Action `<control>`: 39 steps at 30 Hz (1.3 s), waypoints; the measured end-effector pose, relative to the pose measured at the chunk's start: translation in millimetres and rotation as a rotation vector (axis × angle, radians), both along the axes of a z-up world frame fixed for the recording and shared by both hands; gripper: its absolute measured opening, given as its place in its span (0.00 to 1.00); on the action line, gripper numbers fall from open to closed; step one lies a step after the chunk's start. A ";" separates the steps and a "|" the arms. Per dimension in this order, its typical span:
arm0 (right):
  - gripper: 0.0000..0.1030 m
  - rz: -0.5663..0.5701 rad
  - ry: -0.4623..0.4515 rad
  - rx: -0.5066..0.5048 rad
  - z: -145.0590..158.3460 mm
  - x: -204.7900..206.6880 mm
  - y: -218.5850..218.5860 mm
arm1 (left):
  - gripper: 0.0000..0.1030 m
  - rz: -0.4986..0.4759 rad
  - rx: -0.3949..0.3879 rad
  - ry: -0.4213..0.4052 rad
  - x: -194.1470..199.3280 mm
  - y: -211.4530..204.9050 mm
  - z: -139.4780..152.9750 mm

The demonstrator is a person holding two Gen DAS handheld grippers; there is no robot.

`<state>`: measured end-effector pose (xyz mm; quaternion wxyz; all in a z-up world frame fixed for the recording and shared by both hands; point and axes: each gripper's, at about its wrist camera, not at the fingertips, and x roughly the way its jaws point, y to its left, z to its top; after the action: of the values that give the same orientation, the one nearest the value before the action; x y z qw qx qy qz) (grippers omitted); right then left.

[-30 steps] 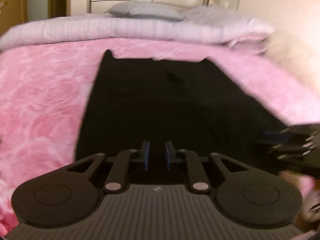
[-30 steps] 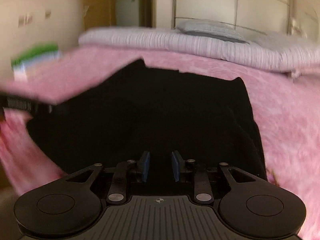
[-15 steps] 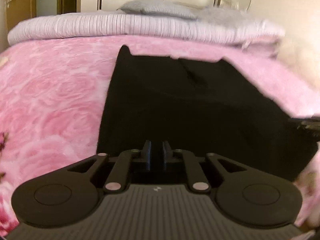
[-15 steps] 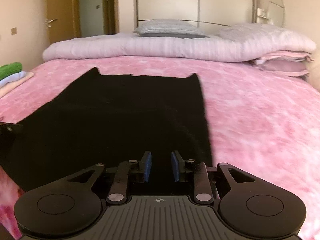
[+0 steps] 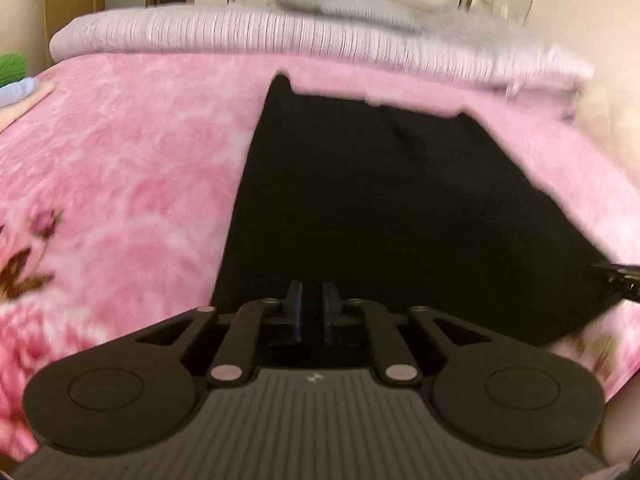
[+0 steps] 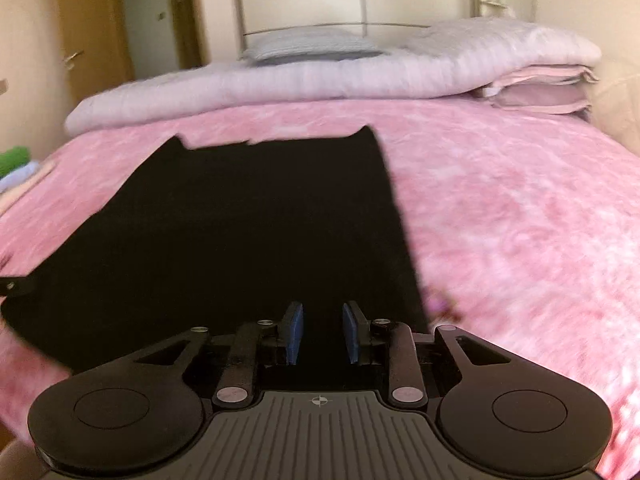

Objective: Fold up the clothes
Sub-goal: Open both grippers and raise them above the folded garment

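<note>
so the black garment [image 5: 380, 208] lies flat on the pink blanket [image 5: 120, 168], unfolded; left gripper [image 5: 311, 312] jaws nearly together, right gripper [image 6: 322, 334] jaws apart, whether either grips its near edge i cannot tell.

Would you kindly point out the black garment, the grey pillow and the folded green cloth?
black garment [image 6: 248, 232], right wrist view, its flat middle.
grey pillow [image 6: 312, 46], right wrist view, its top face.
folded green cloth [image 5: 12, 66], left wrist view, its visible edge.

Black garment [image 6: 248, 232] — flat on bed
</note>
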<state>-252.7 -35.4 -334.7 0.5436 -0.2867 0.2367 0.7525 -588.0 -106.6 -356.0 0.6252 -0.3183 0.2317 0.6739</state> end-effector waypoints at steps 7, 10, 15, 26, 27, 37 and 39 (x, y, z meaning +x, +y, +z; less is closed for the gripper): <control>0.26 -0.060 0.000 -0.059 9.0 9.5 -27.0 | 0.09 0.040 -0.052 0.025 8.5 -21.0 15.3; 0.27 -0.108 -0.033 -0.118 14.2 10.4 -33.2 | 0.14 0.058 -0.079 0.038 19.3 -32.7 24.9; 0.27 -0.137 -0.013 -0.163 23.0 13.3 -53.0 | 0.19 0.055 -0.094 0.063 35.8 -54.1 38.6; 0.28 -0.123 0.015 -0.094 58.9 10.7 -105.2 | 0.26 0.042 -0.017 0.116 54.3 -94.7 77.7; 0.28 -0.125 0.016 -0.089 61.1 10.9 -109.4 | 0.26 0.040 -0.012 0.119 55.4 -98.3 80.3; 0.29 -0.150 0.039 -0.075 70.8 13.8 -148.1 | 0.29 0.026 0.023 0.132 65.6 -135.5 93.5; 0.29 -0.151 0.044 -0.075 71.8 13.2 -152.5 | 0.29 0.023 0.027 0.132 67.0 -140.0 94.4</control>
<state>-239.6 -187.9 -262.9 0.5823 -0.2715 0.2978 0.7061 -521.1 -246.6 -261.6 0.6048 -0.2673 0.2599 0.7037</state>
